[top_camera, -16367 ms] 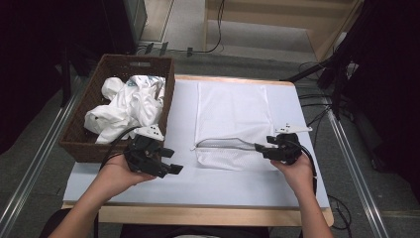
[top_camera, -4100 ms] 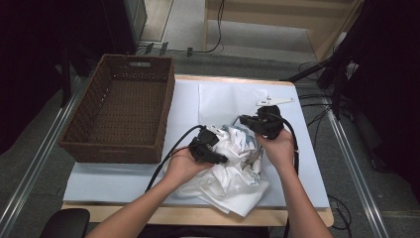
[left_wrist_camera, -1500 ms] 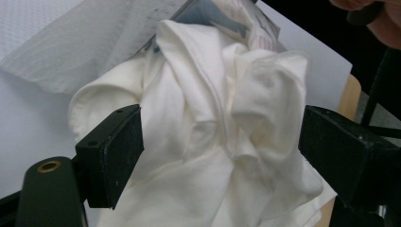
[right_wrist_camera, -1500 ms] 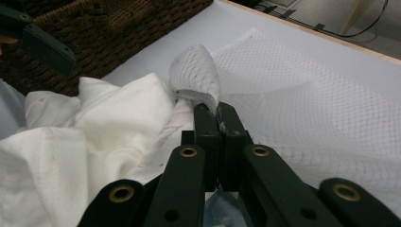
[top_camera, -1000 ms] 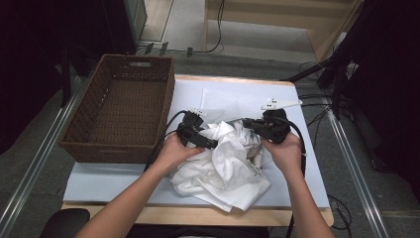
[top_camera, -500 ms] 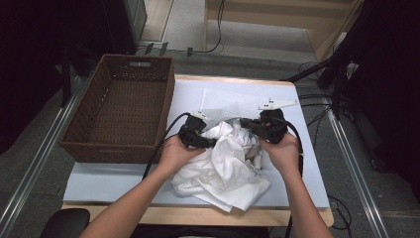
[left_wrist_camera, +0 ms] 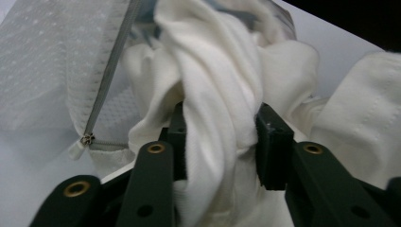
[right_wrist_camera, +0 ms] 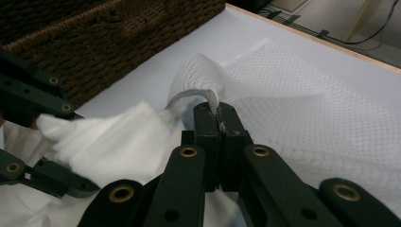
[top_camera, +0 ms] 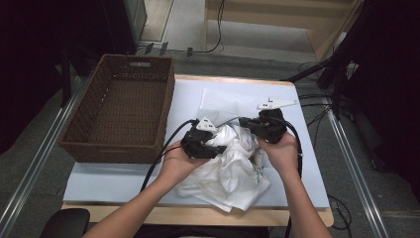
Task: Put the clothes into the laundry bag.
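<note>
A crumpled white cloth [top_camera: 233, 168] lies mid-table, partly over a white mesh zip bag [top_camera: 228, 101]. My left gripper [top_camera: 220, 148] has just been closing its jaws and now pinches a thick fold of the cloth [left_wrist_camera: 222, 85] between its pads, beside the bag's grey zipper [left_wrist_camera: 108, 75]. My right gripper [top_camera: 247, 124] is shut on the bag's zipper edge [right_wrist_camera: 208, 97] and holds it lifted off the table. In the right gripper view, the left gripper [right_wrist_camera: 42, 127] holds the cloth [right_wrist_camera: 118, 142] close to that raised edge.
An empty brown wicker basket [top_camera: 119, 114] stands at the left of the table, close to the left hand. Cables trail from both grippers. The table's wooden front edge [top_camera: 198, 215] runs just below the cloth.
The left gripper has shut on a fold of the cloth and lifted it towards the bag's raised edge. The right gripper has stayed where it was, still pinching the bag.
</note>
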### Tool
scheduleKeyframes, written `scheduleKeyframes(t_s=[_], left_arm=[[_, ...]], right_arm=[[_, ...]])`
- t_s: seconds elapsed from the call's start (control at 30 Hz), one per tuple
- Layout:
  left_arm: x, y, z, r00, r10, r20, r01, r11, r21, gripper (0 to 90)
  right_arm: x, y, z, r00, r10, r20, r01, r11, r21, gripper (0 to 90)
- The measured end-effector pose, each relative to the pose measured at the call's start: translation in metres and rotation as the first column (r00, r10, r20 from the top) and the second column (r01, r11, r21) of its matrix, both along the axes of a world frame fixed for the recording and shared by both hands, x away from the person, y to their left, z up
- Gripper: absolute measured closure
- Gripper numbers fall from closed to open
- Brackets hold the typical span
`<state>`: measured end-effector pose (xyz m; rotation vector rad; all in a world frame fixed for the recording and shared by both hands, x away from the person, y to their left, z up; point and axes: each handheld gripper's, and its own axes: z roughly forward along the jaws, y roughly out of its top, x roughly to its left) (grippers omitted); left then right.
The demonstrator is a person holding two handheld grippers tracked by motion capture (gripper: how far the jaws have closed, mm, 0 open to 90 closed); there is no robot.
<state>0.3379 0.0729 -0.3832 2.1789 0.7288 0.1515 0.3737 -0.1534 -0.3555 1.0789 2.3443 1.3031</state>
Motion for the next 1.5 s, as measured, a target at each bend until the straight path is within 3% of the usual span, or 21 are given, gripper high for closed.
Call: scheduleKeyframes(t_s=[0.1,0.23,0.43,0.53,0.6,0.7,0.83,0.87,0.93,1.07,1.17,1.3,1.37,1.5], left_arm=[[0.007,-0.014,-0.001,1.0,-0.004,0.007,0.004,0.9996,0.029,74.3],[0.031,-0.019,-0.011,0.9976,0.062,-0.029,-0.061,0.9973,0.04,77.4],[0.064,-0.011,-0.021,0.9779,0.194,-0.079,-0.193,0.981,0.018,79.0],[0.072,-0.014,-0.029,0.9692,0.238,-0.064,-0.235,0.9708,0.05,79.0],[0.078,-0.015,-0.035,0.9665,0.245,-0.077,-0.241,0.9689,0.058,78.6],[0.084,-0.011,-0.038,0.965,0.23,-0.126,-0.228,0.9732,0.028,75.1],[0.077,-0.006,-0.027,0.9741,0.16,-0.16,-0.16,0.987,0.008,60.9],[0.073,-0.005,-0.023,0.9764,0.144,-0.162,-0.142,0.9896,0.02,56.6],[0.063,-0.002,-0.013,0.9834,0.117,-0.138,-0.116,0.9931,0.014,51.7],[0.044,0.007,0.011,0.9912,0.07,-0.112,-0.071,0.9975,-0.005,43.1],[0.026,0.016,0.022,0.9969,0.028,-0.073,-0.027,0.9996,0.011,37.3],[0.008,0.029,0.015,0.9962,0.007,-0.087,-0.006,1.0,0.002,33.2],[0.004,0.035,0.006,0.9965,0.02,-0.081,-0.018,0.9995,0.027,27.2],[-0.002,0.044,-0.015,0.9906,0.053,-0.126,-0.053,0.9986,0.004,19.6]], right_arm=[[-0.001,0.005,0.0,0.9998,0.022,-0.001,-0.022,0.9998,0.001,90.0],[-0.002,0.009,-0.001,0.9996,0.029,0.003,-0.029,0.9993,-0.023,90.0],[-0.001,0.001,0.001,0.9995,0.033,-0.003,-0.033,0.9994,0.009,90.0],[-0.001,0.001,-0.001,0.9991,0.036,-0.02,-0.036,0.9993,0.002,90.0],[-0.001,0.001,-0.004,0.9983,0.051,-0.029,-0.052,0.9986,-0.009,90.0],[0.001,0.001,-0.012,0.9977,0.048,-0.047,-0.049,0.9986,-0.02,90.0],[0.003,-0.002,-0.016,0.9977,0.031,-0.061,-0.032,0.9993,-0.021,90.0],[0.004,-0.003,-0.016,0.9981,0.026,-0.055,-0.027,0.9995,-0.019,90.0],[0.004,-0.005,-0.015,0.9985,0.023,-0.05,-0.024,0.9996,-0.014,90.0],[0.004,-0.008,-0.014,0.9989,0.007,-0.046,-0.007,0.9999,-0.008,90.0],[0.004,-0.01,-0.013,0.9991,0.003,-0.042,-0.004,1.0,-0.008,90.0],[0.004,-0.009,-0.014,0.9991,0.002,-0.043,-0.003,1.0,-0.009,90.0],[0.004,-0.009,-0.013,0.9992,0.002,-0.041,-0.003,0.9999,-0.011,90.0],[0.004,-0.008,-0.013,0.9992,0.004,-0.04,-0.005,1.0,-0.008,90.0]])
